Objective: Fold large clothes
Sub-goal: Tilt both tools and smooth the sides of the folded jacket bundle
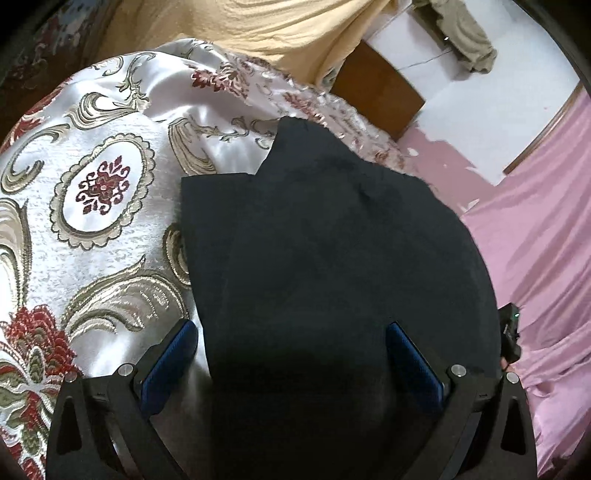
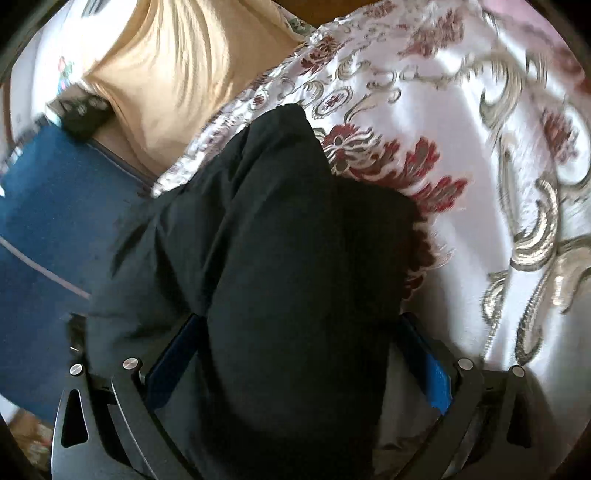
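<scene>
Covering most of both frames: we see the brocade bedspread [image 1: 110, 147] [image 2: 461, 129].
Dark garment [image 1: 332, 258] [image 2: 277, 258]: centre of each frame, lying on it.
Left gripper [image 1: 291, 354]: fingers spread apart, garment between.
Right gripper [image 2: 295, 354]: likewise spread.

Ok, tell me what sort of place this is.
Most likely a bedroom at home. A satin floral bedspread covers what looks like a bed, with the dark garment lying on it, a yellow blanket behind, and pink sheeting beside.

a home bedroom: brocade bedspread [image 1: 110, 155], yellow blanket [image 1: 266, 29], pink sheet [image 1: 535, 229]
</scene>
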